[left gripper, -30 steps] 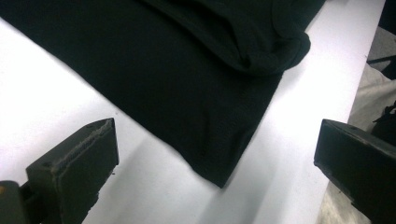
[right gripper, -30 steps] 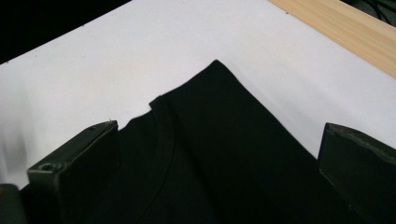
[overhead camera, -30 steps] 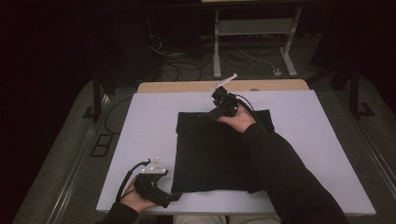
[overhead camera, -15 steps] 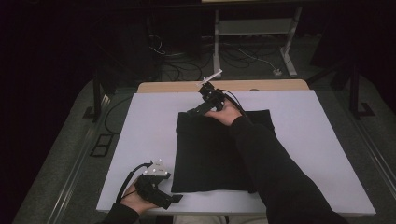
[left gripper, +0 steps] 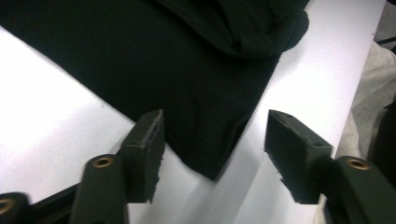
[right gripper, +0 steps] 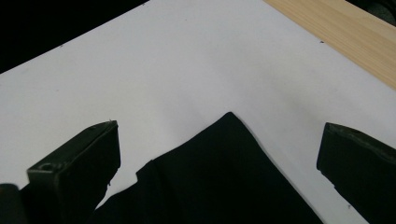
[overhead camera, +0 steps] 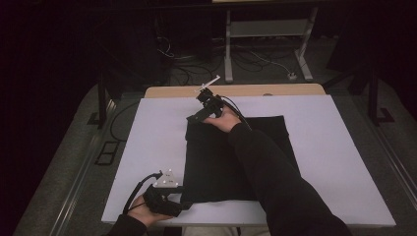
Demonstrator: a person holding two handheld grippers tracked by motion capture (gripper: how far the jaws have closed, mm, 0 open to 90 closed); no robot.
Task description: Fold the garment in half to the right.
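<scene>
Black cloth (overhead camera: 231, 157), folded flat into a rough rectangle, lies on the white counter (overhead camera: 147, 132) with its long axis running from the person's edge toward the far, wooden-rimmed edge. Each tool addresses one corner along the cloth's left side. The left tool (overhead camera: 183, 206) sits at the near left corner; in the left gripper view that corner (left gripper: 212, 175) points straight into the gap between the two black jaws, which stand wide apart and hold nothing. The right tool (overhead camera: 193, 118), carried on an arm that reaches diagonally across the cloth, sits at the far left corner; in the right gripper view the corner's tip (right gripper: 229, 114) lies ahead of the tool and roughly midway between its jaws, likewise spread wide and empty. A second, stepped layer edge (right gripper: 149, 168) shows just beside the right tool's left jaw, which suggests a double thickness there, though the dark fabric makes the layers hard to separate. The coming move appears to turn on this alignment: both corners lie centred before open jaws, so each tool need only advance along its own axis and close.
</scene>
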